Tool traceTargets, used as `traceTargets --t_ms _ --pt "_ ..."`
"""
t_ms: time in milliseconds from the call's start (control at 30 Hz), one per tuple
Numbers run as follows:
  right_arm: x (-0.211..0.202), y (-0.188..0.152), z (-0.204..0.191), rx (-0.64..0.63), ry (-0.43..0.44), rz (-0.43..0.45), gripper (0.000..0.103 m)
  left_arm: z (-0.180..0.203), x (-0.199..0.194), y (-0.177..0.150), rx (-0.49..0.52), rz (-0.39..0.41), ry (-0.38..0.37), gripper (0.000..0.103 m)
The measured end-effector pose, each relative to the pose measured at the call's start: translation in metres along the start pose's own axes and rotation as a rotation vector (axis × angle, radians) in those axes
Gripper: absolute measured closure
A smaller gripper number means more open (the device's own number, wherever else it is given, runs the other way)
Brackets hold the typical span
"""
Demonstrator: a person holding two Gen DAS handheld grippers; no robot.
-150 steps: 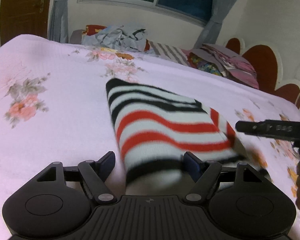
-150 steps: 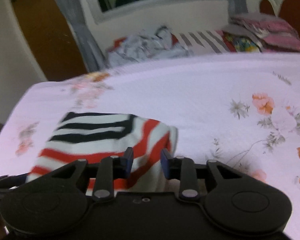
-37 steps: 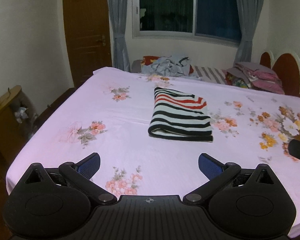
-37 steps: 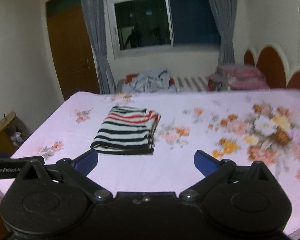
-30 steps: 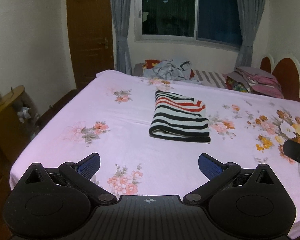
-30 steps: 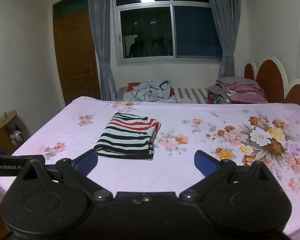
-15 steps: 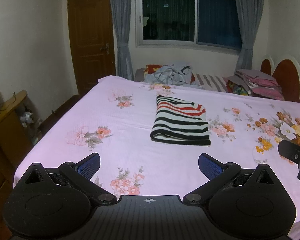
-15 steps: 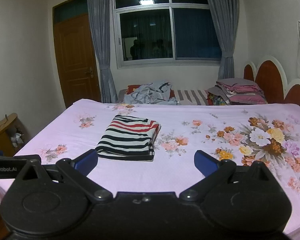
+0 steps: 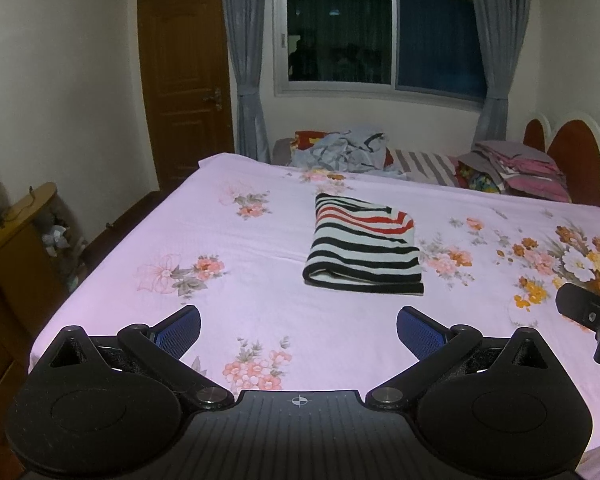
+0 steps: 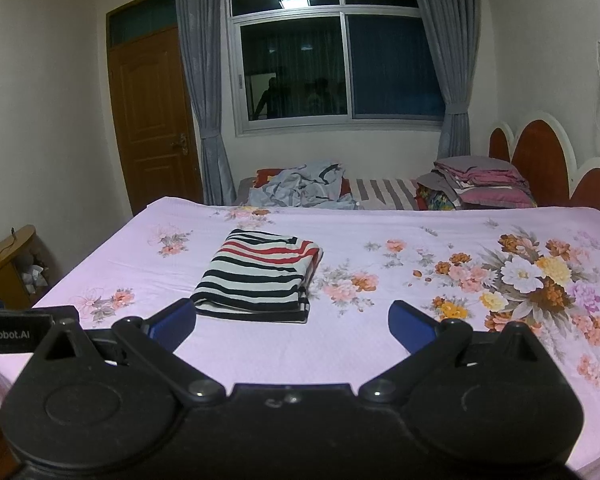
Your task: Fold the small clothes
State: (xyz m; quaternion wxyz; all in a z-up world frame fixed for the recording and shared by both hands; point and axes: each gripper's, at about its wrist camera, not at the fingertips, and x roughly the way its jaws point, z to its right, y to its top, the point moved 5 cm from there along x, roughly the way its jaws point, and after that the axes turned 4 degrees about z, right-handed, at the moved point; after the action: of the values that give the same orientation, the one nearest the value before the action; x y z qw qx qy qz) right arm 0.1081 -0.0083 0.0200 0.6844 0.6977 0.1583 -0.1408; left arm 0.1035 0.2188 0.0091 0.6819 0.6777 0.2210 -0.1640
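Note:
A folded garment [image 9: 364, 250] with black, white and red stripes lies flat on the pink floral bed sheet [image 9: 240, 280]; it also shows in the right wrist view [image 10: 260, 276]. My left gripper [image 9: 299, 330] is open and empty, held back over the near edge of the bed, well short of the garment. My right gripper [image 10: 292, 324] is open and empty, also pulled back near the bed's front edge. Part of the right gripper's body [image 9: 588, 312] shows at the right of the left wrist view.
A heap of unfolded clothes [image 9: 340, 152] and a stack of folded bedding [image 9: 516, 172] lie at the far side of the bed. A wooden cabinet [image 9: 16, 248] stands left of the bed. A door [image 9: 184, 80] and a curtained window [image 9: 380, 32] are behind.
Both grippers let go of the striped garment and pulled far back from it; over the last second they rose slightly. The garment stays folded on the bed.

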Motion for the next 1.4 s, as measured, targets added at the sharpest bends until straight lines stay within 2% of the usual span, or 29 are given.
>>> traceTargets --t_ms 1400 --pt "0.005 -0.001 0.009 0.003 0.000 -0.009 0.000 0.012 0.006 0.003 0.016 -0.023 -0.029 0.000"
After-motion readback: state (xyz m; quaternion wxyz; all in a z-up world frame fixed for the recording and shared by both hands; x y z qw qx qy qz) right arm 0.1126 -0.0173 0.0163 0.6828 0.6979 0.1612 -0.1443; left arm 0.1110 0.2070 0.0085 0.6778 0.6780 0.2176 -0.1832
